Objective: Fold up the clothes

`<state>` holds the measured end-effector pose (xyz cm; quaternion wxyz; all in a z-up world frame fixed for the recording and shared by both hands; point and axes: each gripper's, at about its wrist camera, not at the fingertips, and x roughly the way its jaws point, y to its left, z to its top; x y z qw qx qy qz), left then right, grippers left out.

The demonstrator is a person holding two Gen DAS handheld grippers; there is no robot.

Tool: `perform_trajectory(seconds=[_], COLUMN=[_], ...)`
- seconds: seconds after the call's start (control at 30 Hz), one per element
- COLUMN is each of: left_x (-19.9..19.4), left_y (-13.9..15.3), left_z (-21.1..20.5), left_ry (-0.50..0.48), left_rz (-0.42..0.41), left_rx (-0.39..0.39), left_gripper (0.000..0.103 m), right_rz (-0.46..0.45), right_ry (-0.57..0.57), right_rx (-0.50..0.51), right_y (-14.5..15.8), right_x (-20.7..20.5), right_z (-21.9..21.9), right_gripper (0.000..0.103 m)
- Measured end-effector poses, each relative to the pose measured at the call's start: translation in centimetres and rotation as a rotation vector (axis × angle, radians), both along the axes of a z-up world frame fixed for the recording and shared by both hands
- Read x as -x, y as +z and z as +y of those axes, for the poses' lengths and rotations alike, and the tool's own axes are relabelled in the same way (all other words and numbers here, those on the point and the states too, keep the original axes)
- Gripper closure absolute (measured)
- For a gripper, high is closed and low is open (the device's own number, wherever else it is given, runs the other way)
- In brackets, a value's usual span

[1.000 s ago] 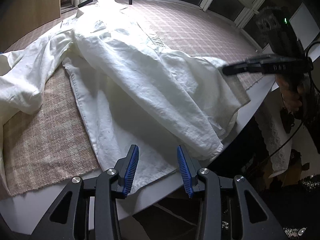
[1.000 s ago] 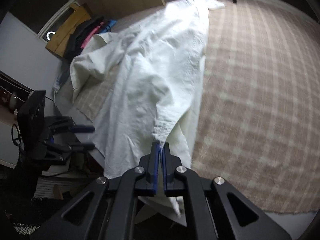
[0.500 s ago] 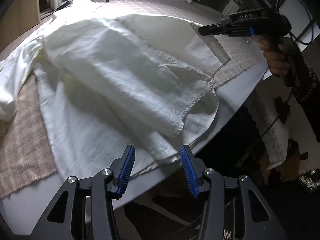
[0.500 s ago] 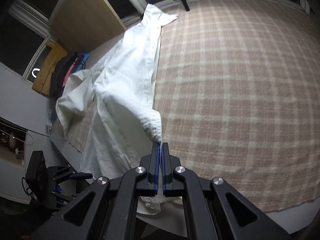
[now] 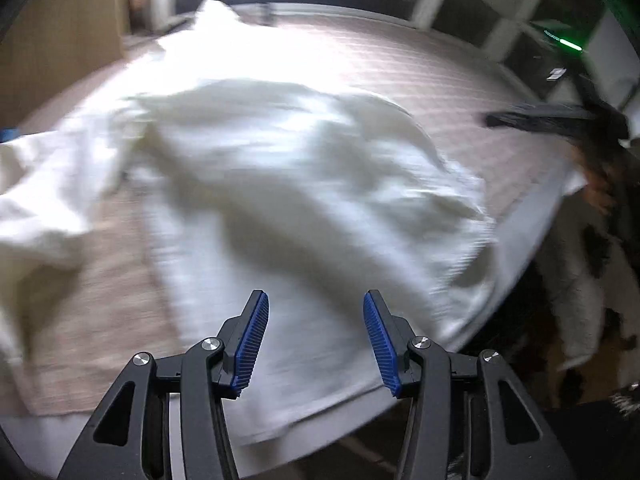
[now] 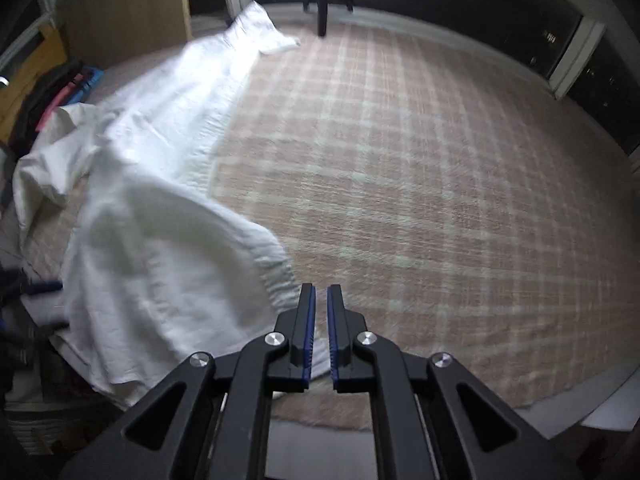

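Note:
A white shirt (image 5: 280,184) lies spread and rumpled over a pink plaid cloth on the table; it also shows in the right wrist view (image 6: 160,240) along the left side, its hem near the table's front edge. My left gripper (image 5: 314,340) is open and empty, just above the shirt's near hem. My right gripper (image 6: 319,328) has its jaws slightly parted with nothing between them, just right of the shirt's edge. It also shows in the left wrist view (image 5: 536,118) at the right, above the cloth. Both views are blurred.
The pink plaid cloth (image 6: 420,180) covers the round table, whose bare white rim (image 5: 520,232) shows at the front. A wooden panel (image 6: 128,12) and dark windows stand behind. Coloured items (image 6: 68,88) lie at the far left.
My right gripper has let go of the shirt's edge, which has dropped onto the table, and its jaws have parted slightly. My left gripper has moved over the near hem, still open.

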<state>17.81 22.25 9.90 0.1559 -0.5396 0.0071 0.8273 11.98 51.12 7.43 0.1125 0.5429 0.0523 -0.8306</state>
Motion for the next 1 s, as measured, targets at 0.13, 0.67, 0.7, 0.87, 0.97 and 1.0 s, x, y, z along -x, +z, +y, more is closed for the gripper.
perform_trajectory(seconds=[0.13, 0.67, 0.7, 0.87, 0.97, 1.0], left_x=[-1.3, -1.2, -1.1, 1.6, 4.2, 5.2], left_y=[1.1, -2.9, -2.8, -1.4, -0.6, -0.4], left_z=[-5.1, -5.6, -5.6, -5.9, -6.2, -6.3], left_ry=[0.090, 0.055, 0.048, 0.024, 0.000, -0.011], left_rz=[-0.003, -0.072, -0.066, -0.023, 0.012, 0.014], left_rx=[0.025, -0.057, -0.060, -0.037, 0.021, 0.036], left_gripper=[0.056, 0.055, 0.055, 0.055, 0.055, 0.055], right_rz=[-0.086, -0.286, -0.289, -0.258, -0.209, -0.202], right_ry=[0.176, 0.197, 0.188, 0.104, 0.045, 0.016], right_rx=[0.168, 0.451, 0.473, 0.582, 0.518, 0.501], right_y=[-0.6, -3.7, -3.4, 0.1, 0.4, 0.1], right_x=[-4.8, -1.4, -1.2, -1.2, -0.4, 0.1], right_z=[-5.5, -8.8, -8.6, -5.9, -4.5, -3.8], right_gripper=[0.061, 0.102, 0.102, 0.102, 0.102, 0.102])
